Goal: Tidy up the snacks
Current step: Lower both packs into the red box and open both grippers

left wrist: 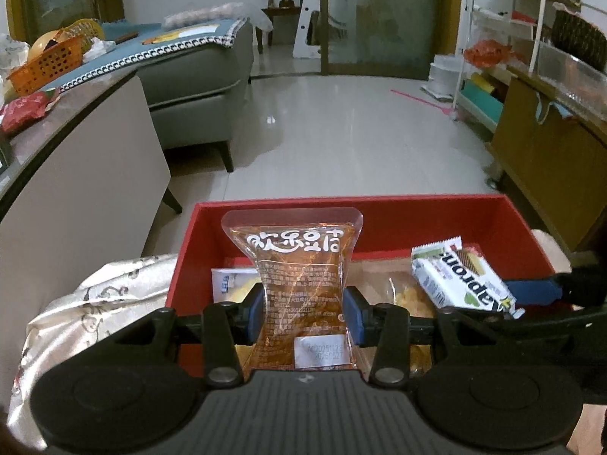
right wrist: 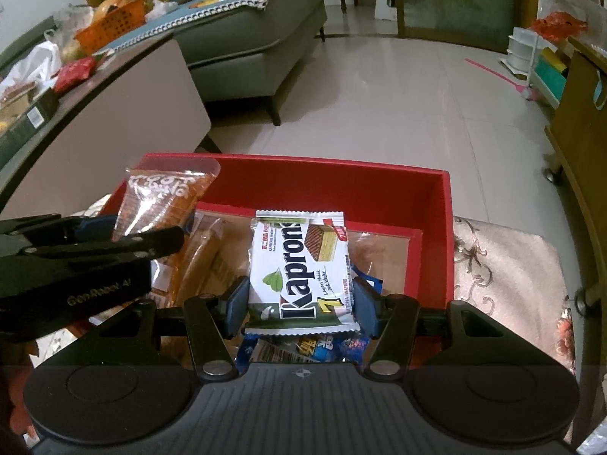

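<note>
My left gripper (left wrist: pixel 303 313) is shut on an orange snack bag (left wrist: pixel 299 276) with white lettering, held upright over the left half of the red box (left wrist: pixel 398 220). My right gripper (right wrist: pixel 301 301) is shut on a white wafer pack (right wrist: pixel 299 265), its blue pads pressing both sides, above the box's inside (right wrist: pixel 436 235). In the left wrist view the wafer pack (left wrist: pixel 459 276) hangs at the right. From the right wrist camera, the orange bag (right wrist: pixel 163 204) and the left gripper's fingers (right wrist: pixel 95 227) show at the left. Several other packets lie in the box.
The box sits on a patterned cloth (right wrist: pixel 504 273). A low table (left wrist: pixel 76 174) with an orange basket (left wrist: pixel 49 62) and red packets (right wrist: pixel 74 72) stands at the left. A grey sofa (left wrist: pixel 197 76), tiled floor (left wrist: pixel 341 132) and a wooden cabinet (left wrist: pixel 546 159) lie beyond.
</note>
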The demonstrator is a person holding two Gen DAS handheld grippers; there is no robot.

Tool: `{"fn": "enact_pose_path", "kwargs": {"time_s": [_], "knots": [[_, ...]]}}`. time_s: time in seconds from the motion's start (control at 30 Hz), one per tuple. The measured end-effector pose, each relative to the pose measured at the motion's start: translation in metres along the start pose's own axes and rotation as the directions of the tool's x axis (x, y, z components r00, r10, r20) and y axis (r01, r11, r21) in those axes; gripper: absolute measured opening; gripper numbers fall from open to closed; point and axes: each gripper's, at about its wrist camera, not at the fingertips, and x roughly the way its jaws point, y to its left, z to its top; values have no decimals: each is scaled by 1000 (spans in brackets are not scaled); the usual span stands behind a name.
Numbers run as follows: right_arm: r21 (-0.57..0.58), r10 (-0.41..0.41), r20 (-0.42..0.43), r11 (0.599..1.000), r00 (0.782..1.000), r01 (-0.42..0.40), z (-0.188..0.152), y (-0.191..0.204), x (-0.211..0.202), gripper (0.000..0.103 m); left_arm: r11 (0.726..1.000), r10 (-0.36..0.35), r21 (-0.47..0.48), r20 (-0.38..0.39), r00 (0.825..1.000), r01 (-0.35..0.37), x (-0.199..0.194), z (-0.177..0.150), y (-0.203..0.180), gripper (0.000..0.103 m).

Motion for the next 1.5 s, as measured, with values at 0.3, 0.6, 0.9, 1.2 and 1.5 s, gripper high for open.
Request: {"fn": "enact_pose_path", "kwargs": {"time_s": [0.3,0.6,0.9,1.2,1.5], "knots": [[-41,-34,-13,999,999,33,0,6,-1,71,1000,6,7,-24,1000,-6,1,-1,-2,44],[-52,-63,-18,997,998,62,1,8,-7,85,1000,27,3,-5,1000,-27,-15,2,3,48],[-61,-100,-3,993,995,100,1,9,-19,87,1000,30,8,17,999,-30,-32,0,6,51],[-66,-112,14,991,994,112,-1,10,-33,88,1000,17,3,35,999,-17,-47,-1,6,51],[-82,-94,25,992,995,96,-4,20,-47,89,1000,15,2,40,999,-15,-65,-7,11,52]]}}
